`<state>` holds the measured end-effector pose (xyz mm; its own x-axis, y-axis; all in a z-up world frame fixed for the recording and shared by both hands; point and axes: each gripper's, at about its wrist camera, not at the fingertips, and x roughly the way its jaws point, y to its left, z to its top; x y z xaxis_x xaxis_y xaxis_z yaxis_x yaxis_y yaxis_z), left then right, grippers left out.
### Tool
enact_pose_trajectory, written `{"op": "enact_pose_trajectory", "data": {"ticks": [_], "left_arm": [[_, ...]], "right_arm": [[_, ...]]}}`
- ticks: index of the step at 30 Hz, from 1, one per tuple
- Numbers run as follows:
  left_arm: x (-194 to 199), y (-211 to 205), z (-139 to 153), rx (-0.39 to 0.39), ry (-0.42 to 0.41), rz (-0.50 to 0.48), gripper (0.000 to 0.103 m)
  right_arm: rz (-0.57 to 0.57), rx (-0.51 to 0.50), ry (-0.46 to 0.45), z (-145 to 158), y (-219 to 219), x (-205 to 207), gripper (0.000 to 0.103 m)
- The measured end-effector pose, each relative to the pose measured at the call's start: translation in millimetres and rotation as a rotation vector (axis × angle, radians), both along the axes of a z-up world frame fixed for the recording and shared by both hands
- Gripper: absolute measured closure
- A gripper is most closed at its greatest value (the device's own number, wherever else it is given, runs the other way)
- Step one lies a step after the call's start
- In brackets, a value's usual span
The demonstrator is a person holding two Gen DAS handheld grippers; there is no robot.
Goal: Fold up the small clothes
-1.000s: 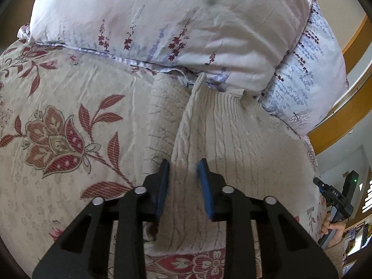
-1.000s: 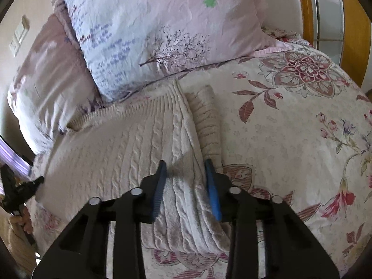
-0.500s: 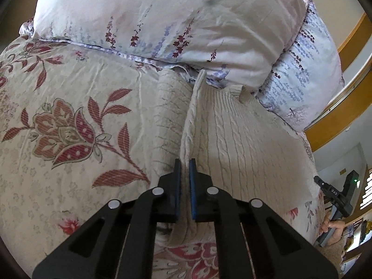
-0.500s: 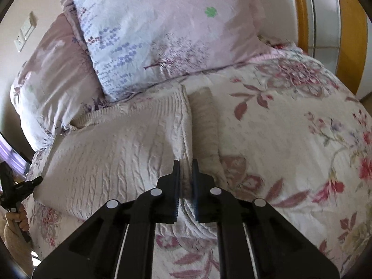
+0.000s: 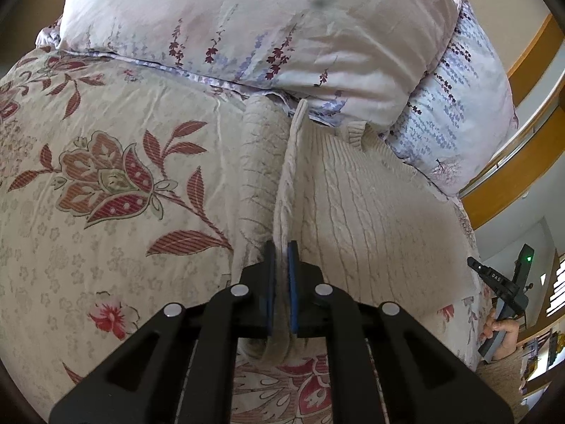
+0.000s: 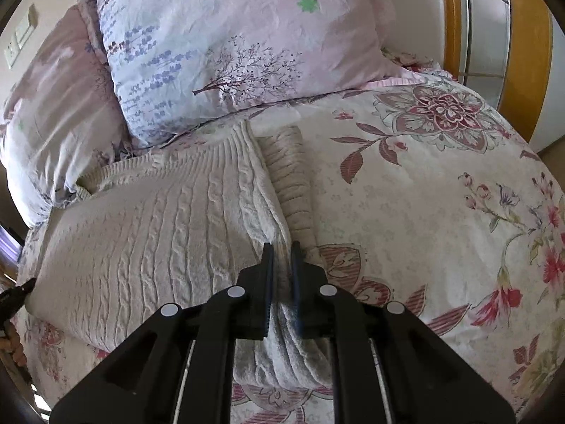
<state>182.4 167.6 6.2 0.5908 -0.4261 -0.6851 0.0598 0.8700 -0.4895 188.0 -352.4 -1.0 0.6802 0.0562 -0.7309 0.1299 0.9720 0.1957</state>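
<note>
I'm pinching the sweater [image 5: 370, 219] edge with both the left gripper [image 5: 281, 247] and right gripper [image 6: 281, 247], jaws closed on knit; only the right view is showing the wall switch [image 6: 21, 40], upper left.

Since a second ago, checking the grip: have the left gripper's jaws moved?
Yes. The left gripper has pinched shut on the cream cable-knit sweater's edge.

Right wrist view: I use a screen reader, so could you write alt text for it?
The right claw is shut on a fold of a cream cable-knit sweater lying on a floral bedspread. Two pillows lean behind it.
</note>
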Motion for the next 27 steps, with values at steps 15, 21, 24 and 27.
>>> {"op": "enact_pose_trajectory", "data": {"ticks": [15,21,24,27], "left_arm": [[-6.5,-51.5,34.3,0.188,-0.177,-0.102,0.048],[2.3,-58.7,12.3,0.237,-0.101,-0.124,0.048],[3.4,-58.2,10.8,0.230,-0.088,-0.121,0.048],[-0.4,-56.9,8.9,0.221,-0.091,-0.115,0.048]], "right_arm": [[0.173,-0.121,-0.011,20.3,68.7,19.1,0.055],[0.197,-0.158,0.043,0.5,74.2,24.4,0.047],[0.213,-0.157,0.057,0.6,72.8,25.0,0.047],[0.222,-0.172,0.040,-1.2,74.4,21.6,0.047]]}}
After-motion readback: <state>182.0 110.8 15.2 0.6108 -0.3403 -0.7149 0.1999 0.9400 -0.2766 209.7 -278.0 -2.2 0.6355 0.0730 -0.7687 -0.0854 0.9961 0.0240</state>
